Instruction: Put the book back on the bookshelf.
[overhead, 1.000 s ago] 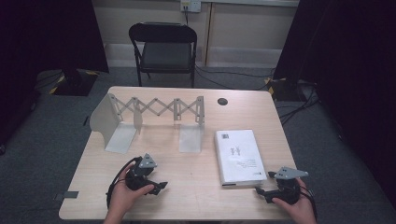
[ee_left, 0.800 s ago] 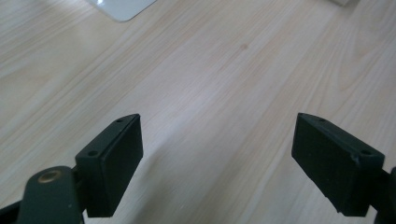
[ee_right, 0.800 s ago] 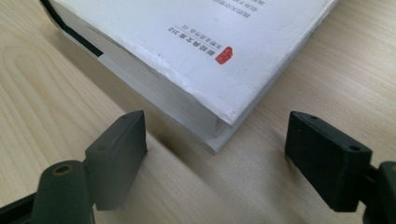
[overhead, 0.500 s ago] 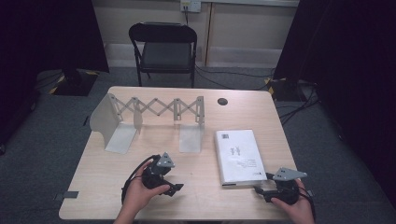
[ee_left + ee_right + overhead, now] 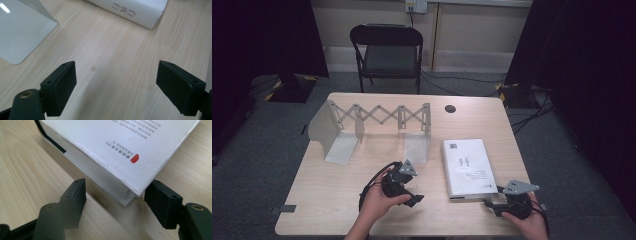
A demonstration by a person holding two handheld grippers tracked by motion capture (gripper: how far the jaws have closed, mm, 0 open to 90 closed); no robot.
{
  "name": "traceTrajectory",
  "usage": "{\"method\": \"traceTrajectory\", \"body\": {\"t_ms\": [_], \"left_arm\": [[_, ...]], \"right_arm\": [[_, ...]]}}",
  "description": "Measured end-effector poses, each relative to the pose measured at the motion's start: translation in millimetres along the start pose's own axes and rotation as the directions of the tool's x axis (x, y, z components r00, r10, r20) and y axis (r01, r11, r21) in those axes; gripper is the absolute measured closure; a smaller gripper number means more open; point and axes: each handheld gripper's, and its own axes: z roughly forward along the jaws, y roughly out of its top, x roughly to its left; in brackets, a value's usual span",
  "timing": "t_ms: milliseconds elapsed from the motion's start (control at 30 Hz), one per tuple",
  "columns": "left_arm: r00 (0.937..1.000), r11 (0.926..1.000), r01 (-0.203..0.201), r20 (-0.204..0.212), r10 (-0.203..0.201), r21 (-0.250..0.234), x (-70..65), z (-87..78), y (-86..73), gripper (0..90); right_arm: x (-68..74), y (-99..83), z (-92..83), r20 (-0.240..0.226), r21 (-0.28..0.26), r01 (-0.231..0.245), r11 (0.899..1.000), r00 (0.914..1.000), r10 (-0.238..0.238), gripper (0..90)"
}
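White book [image 5: 468, 167] lies flat near table's [image 5: 327, 210] front right corner; right gripper [image 5: 113, 200], jaws just been closing, straddles its near corner without pinching yet, left gripper [image 5: 116, 86] spread and empty—seat deeper before clamping, I'd judge.

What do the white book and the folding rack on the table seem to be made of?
Book: paper pages with a smooth, faintly glossy white card cover, probably a paperback; the page edges show at its corner.
Rack: likely thin sheet metal, pale matt grey; its flat plates reflect light softly.
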Motion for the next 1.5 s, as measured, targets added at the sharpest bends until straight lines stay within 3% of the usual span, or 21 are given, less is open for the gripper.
{"method": "traceTrajectory", "body": {"t_ms": [367,500,700,800,1033,1167,1333,1400,1500], "left_arm": [[0.9985,0.9979,-0.051,0.023,0.051,0.039,-13.5,17.6,19.6,16.8],[0.9965,0.9966,-0.078,0.033,0.077,0.029,-19.6,20.3,29.9,16.9],[0.9945,0.9959,-0.089,0.056,0.088,0.017,-26.8,31.8,38.0,16.6],[0.9939,0.9956,-0.092,0.064,0.091,0.018,-28.2,37.1,39.1,16.6],[0.9938,0.9953,-0.096,0.059,0.095,0.012,-29.0,41.8,42.9,16.9],[0.9936,0.9948,-0.101,0.054,0.100,0.014,-30.2,45.3,45.0,17.0],[0.9928,0.9944,-0.106,0.058,0.105,0.007,-32.5,47.8,48.1,17.2],[0.9926,0.9937,-0.112,0.048,0.112,0.004,-33.5,48.5,49.6,17.3],[0.9925,0.9935,-0.114,0.046,0.113,0.001,-34.0,50.1,51.6,17.1]], "right_arm": [[-3.2,3.5,-2.6,-0.019,-0.051,-0.025,0.998,0.9995,0.024,38.7],[-3.8,4.2,-1.8,-0.016,-0.050,-0.041,0.998,0.9990,0.041,40.3],[-3.9,7.5,0.7,0.003,-0.022,-0.023,0.999,0.9997,0.023,43.3],[-4.4,8.8,1.2,0.000,-0.013,-0.039,0.999,0.9992,0.039,44.1],[-6.7,8.2,0.3,-0.011,-0.024,-0.055,0.998,0.9984,0.055,47.2],[-4.7,9.1,0.3,0.004,-0.013,-0.038,0.999,0.9993,0.038,47.6],[0.7,11.4,1.4,-0.060,-0.021,-0.040,0.999,0.9975,0.039,54.2],[7.9,15.5,5.8,-0.034,-0.003,-0.014,1.000,0.9993,0.014,50.6],[11.8,16.6,11.9,-0.004,0.018,-0.012,1.000,0.9999,0.012,46.1]]}}
